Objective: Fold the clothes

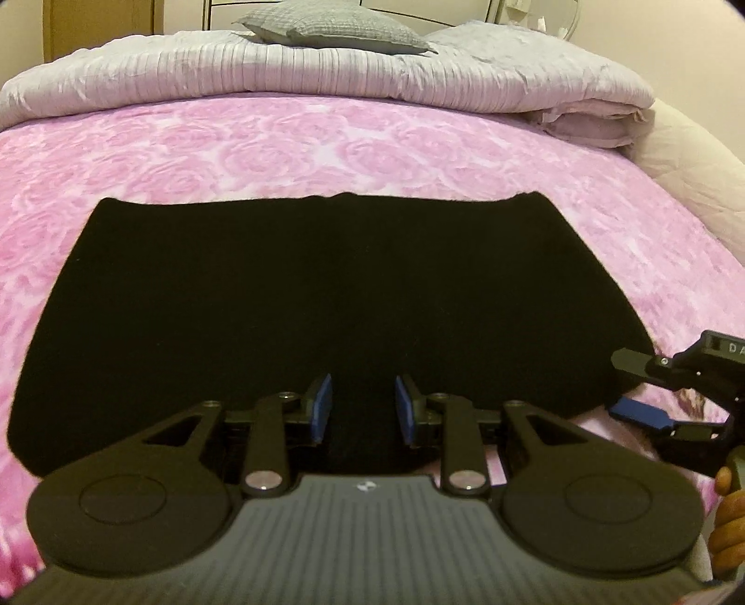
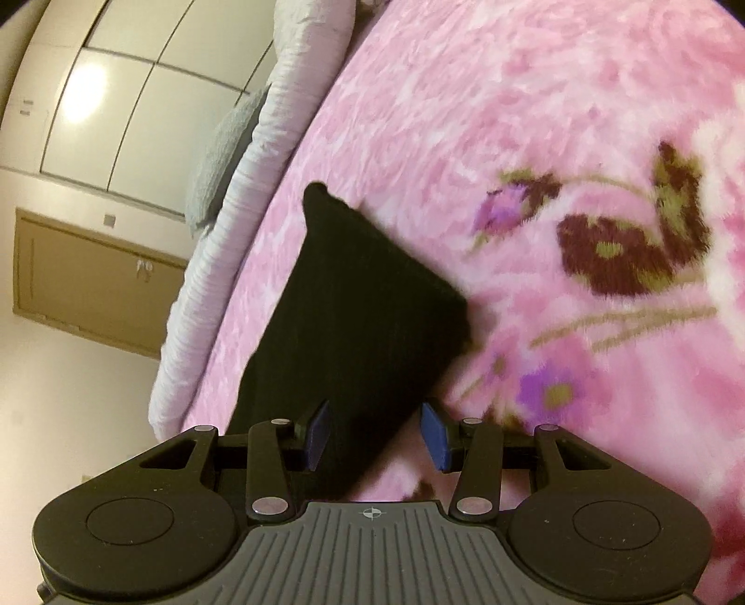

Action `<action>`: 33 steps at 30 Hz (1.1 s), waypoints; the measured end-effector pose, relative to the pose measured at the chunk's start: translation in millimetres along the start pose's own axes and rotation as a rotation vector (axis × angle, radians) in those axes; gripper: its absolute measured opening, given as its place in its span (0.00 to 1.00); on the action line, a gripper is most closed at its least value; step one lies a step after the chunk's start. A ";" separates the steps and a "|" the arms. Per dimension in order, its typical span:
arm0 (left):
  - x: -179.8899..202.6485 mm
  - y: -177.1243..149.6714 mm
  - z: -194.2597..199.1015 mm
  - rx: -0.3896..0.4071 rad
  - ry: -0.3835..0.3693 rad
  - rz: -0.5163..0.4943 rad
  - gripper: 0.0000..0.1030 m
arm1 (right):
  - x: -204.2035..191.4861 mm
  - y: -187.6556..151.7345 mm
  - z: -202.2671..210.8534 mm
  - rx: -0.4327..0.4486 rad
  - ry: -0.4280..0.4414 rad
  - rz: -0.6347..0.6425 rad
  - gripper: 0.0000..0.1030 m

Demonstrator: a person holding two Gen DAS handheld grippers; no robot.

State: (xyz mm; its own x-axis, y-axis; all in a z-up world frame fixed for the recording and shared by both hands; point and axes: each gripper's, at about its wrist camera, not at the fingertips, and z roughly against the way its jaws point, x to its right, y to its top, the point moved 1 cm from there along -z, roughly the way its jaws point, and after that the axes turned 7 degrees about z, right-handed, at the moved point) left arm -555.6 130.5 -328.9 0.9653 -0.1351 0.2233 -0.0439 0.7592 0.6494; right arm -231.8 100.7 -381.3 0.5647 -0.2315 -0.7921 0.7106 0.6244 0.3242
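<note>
A black garment (image 1: 326,288) lies flat in a broad folded shape on the pink flowered bedspread (image 1: 279,144). My left gripper (image 1: 363,405) is open, hovering over the garment's near edge with nothing between its blue pads. My right gripper (image 1: 624,388) comes in from the right at the garment's near right corner. In the right wrist view the right gripper (image 2: 376,430) is open, its jaws either side of the garment's (image 2: 354,298) edge, the view rolled sideways. Whether the pads touch the cloth I cannot tell.
A folded lilac quilt (image 1: 326,79) and a grey pillow (image 1: 335,28) lie at the bed's far end. White wardrobe doors (image 2: 116,102) and a brown cabinet (image 2: 93,279) stand beyond the bed. The bedspread (image 2: 558,139) extends all round the garment.
</note>
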 end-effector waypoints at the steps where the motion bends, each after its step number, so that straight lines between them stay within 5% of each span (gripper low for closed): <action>1: -0.2 0.0 -1.8 -0.003 -0.003 -0.007 0.24 | 0.2 0.4 -0.9 0.006 -0.001 -0.007 0.45; 13: 6.4 -5.9 -10.9 0.015 0.009 -0.116 0.24 | 2.1 5.2 -11.5 0.078 -0.019 -0.089 0.45; 17: -16.8 2.9 5.1 0.029 -0.043 0.015 0.23 | -47.5 -28.5 -17.0 0.123 -0.050 0.281 0.23; 22: -70.6 10.5 51.5 0.108 0.008 0.122 0.20 | -114.7 -74.1 -24.0 0.179 -0.090 0.782 0.18; 29: -140.9 -6.6 92.2 0.112 -0.039 0.359 0.19 | -209.2 -138.2 -33.8 0.250 -0.145 1.484 0.16; 33: -159.3 -19.2 102.0 0.103 -0.077 0.445 0.19 | -203.0 -139.8 -30.4 0.192 -0.107 1.444 0.16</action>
State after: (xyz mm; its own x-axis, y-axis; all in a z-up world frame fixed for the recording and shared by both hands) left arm -734.8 72.5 -302.8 0.8251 0.1401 0.5474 -0.4789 0.6876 0.5458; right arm -458.6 83.1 -281.5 0.8422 0.4381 0.3142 -0.4505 0.2517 0.8566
